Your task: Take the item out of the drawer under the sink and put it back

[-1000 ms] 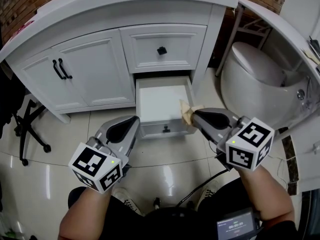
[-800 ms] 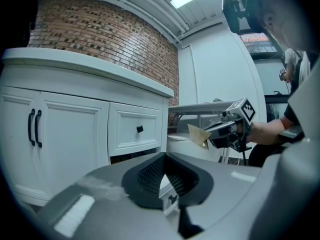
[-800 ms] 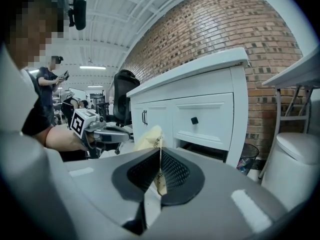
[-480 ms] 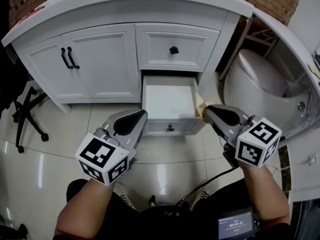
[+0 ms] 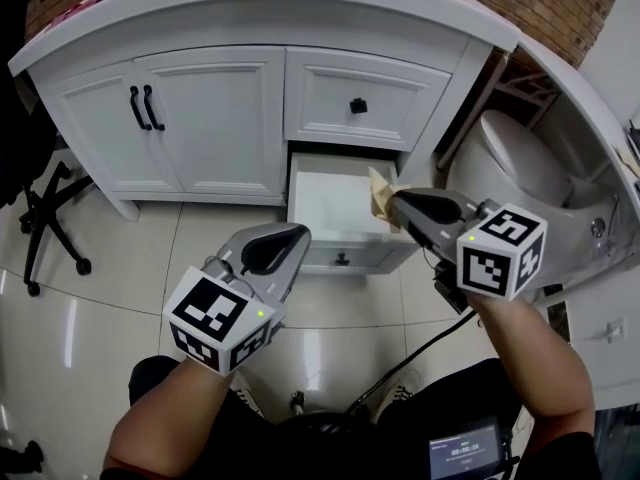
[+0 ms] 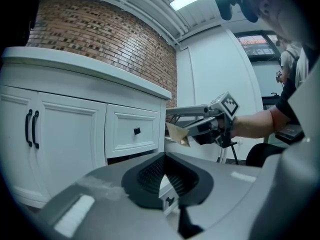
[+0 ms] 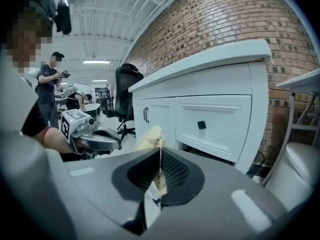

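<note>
Head view: lower drawer of white vanity cabinet stands pulled open. Right gripper over drawer's right side, jaws clamped on tan packet; packet held in air above drawer, not inside it. Left gripper near drawer's left front corner, jaws together, nothing between them. Toilet right of cabinet.
</note>
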Tool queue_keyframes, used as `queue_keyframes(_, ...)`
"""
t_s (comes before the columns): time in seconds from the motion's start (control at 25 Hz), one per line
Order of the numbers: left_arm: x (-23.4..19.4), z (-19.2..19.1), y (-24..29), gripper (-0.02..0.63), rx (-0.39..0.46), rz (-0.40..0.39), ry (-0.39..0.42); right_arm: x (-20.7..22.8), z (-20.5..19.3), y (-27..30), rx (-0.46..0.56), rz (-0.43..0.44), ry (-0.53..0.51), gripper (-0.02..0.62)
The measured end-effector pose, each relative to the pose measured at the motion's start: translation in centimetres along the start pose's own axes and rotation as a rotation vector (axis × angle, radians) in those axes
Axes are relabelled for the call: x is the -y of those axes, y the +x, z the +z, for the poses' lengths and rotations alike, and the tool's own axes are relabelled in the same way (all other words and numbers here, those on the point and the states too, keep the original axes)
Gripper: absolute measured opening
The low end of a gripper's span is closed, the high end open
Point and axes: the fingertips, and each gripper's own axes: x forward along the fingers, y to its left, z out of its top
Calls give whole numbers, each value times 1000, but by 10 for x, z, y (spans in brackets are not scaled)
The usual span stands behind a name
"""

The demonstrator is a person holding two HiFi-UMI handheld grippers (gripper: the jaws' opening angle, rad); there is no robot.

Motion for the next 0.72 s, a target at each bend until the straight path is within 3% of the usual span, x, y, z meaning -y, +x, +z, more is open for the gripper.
queue_keyframes(0.24,3,1,2,5,-1,-13,-1,40,-16,57,-147,-37,-124,14)
queue_keyframes(0.52,-6,3,0,5,11,-4,-23,96,-62,113,-295,-86,-183,14)
queue_keyframes(0.72,-5,1,0,5,3,-8,-25,110,-80,137,-372,-75,-241,14)
